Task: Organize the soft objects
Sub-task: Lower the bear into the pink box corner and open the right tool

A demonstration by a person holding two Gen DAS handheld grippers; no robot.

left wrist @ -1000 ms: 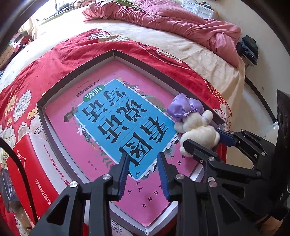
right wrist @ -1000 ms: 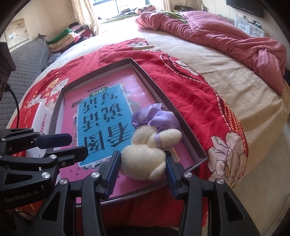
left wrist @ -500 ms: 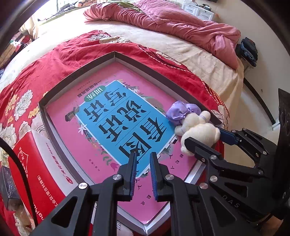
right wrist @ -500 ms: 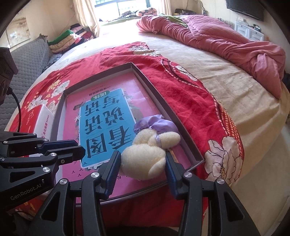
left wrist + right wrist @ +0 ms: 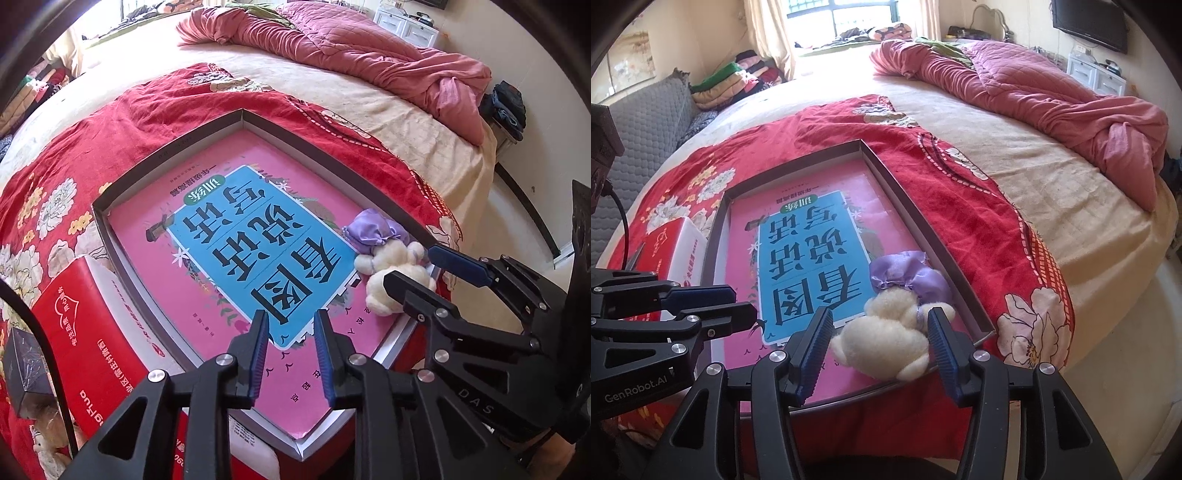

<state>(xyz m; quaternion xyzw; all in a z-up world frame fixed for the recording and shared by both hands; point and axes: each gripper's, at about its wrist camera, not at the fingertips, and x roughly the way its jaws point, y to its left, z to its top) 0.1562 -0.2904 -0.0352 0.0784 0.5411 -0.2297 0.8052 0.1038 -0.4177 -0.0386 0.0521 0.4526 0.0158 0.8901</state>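
Black plastic left claw (image 5: 290, 345), ribbed blue pads (image 5: 258, 350), silver screws, right claw (image 5: 879, 343) alike, "GenRobot.AI" lettering

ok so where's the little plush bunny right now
In the tray's near right corner, lying on the pink book: the plush bunny sits between the open right gripper's fingers.

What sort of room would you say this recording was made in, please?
Most likely a lived-in bedroom: a large bed with a rumpled pink quilt, a wall-mounted television, and folded clothes stacked near the window.

Both wrist views close, sharing tray (image 5: 236, 122); beyond perhaps distorted.
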